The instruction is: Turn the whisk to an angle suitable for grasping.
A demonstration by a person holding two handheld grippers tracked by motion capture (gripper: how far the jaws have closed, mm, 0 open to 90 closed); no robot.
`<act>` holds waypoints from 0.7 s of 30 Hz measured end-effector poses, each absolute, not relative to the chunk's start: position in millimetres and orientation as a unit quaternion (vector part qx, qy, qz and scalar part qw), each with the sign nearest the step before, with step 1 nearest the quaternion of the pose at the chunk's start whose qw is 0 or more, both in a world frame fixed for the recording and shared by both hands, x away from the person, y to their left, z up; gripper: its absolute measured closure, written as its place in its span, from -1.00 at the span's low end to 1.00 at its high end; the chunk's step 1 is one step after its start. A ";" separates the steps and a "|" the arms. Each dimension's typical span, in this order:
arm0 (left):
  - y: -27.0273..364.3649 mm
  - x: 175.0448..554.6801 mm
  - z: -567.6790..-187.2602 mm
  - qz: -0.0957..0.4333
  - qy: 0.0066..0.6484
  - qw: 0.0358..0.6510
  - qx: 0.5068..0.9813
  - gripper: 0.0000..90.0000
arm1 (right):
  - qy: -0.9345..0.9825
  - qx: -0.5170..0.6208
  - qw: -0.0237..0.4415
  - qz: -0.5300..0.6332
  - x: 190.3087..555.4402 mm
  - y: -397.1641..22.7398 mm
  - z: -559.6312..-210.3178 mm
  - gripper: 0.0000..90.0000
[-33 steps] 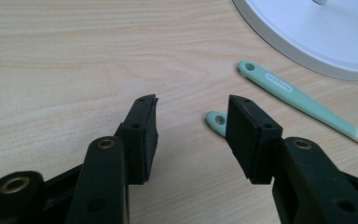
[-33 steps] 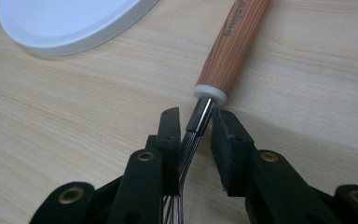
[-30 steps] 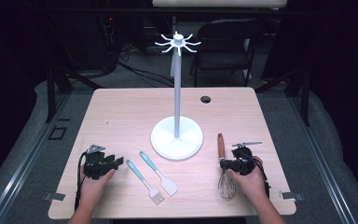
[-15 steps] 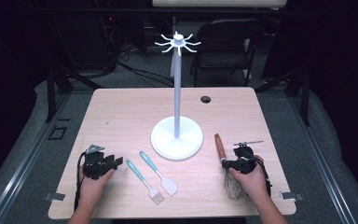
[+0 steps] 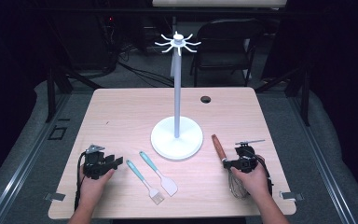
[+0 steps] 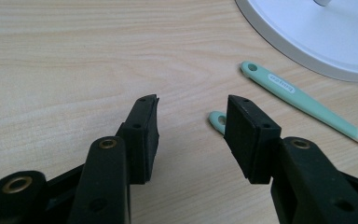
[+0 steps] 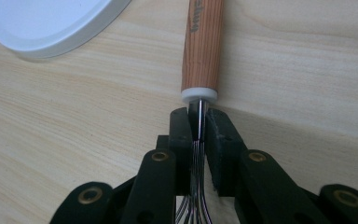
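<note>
Now the right gripper (image 7: 198, 122) has just been closing and its jaws pinch the whisk (image 7: 201, 51) at the wire neck, low over the table (image 5: 121, 116). Left gripper (image 6: 191, 135) rests open, empty, beside two spatulas (image 5: 151, 179).

Black hand-held gripper (image 6: 193, 140), brass-ringed screws, trailing black cable.

The table (image 5: 121, 116) has a light wood-grain top with rounded corners and a round cable hole (image 5: 205, 99) near its far edge. It stands on grey floor (image 5: 23, 140). Metal brackets (image 5: 55, 196) sit at the near corners. Behind the table, a dark folding chair (image 5: 226, 46) stands against an unlit background, with cables (image 5: 135, 70) running across the floor. Lighting falls mainly on the tabletop.
</note>
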State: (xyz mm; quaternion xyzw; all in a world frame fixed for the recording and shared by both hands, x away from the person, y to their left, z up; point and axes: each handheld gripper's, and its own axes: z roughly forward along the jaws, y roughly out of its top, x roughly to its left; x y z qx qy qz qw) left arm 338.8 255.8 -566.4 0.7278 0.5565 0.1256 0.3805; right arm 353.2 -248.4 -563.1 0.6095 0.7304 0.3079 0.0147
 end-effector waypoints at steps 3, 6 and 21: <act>255.9 339.0 -566.6 0.126 0.556 0.381 0.728 0.20 | 0.729 0.613 0.009 0.304 353.7 -248.2 -562.7 0.81; 256.2 339.1 -566.8 0.126 0.556 0.380 0.728 0.20 | 0.723 0.618 0.009 0.307 353.5 -248.5 -563.0 0.82; 258.1 339.2 -566.1 0.126 0.557 0.381 0.727 0.19 | 0.729 0.614 0.003 0.302 351.5 -252.0 -559.4 0.90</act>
